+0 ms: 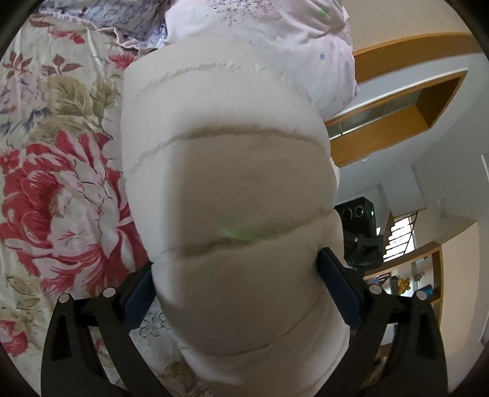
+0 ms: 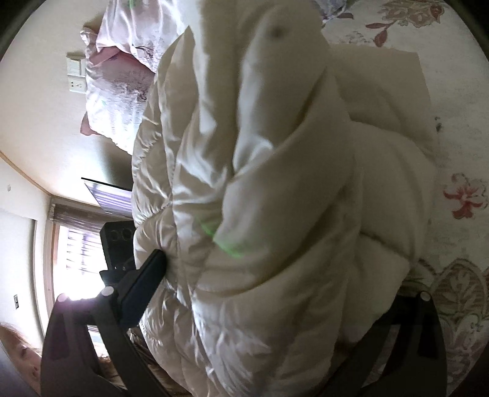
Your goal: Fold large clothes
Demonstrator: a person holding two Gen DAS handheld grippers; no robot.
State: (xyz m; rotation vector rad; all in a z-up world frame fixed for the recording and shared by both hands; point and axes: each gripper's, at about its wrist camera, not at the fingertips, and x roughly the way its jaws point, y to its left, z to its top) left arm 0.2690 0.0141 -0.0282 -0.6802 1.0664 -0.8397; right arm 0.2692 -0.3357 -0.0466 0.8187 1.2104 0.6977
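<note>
Right gripper [image 2: 275, 268] far finger buried under puffer jacket [image 2: 244, 183], jacket's folds blurred

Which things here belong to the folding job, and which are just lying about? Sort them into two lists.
Job:
puffer coat, cream, quilted
left gripper, clamped on the coat
right gripper, clamped on the coat; its right finger is hidden by fabric

Lying about:
floral bedspread under the coat
pink pillow
black camera on a stand
shelves
</note>
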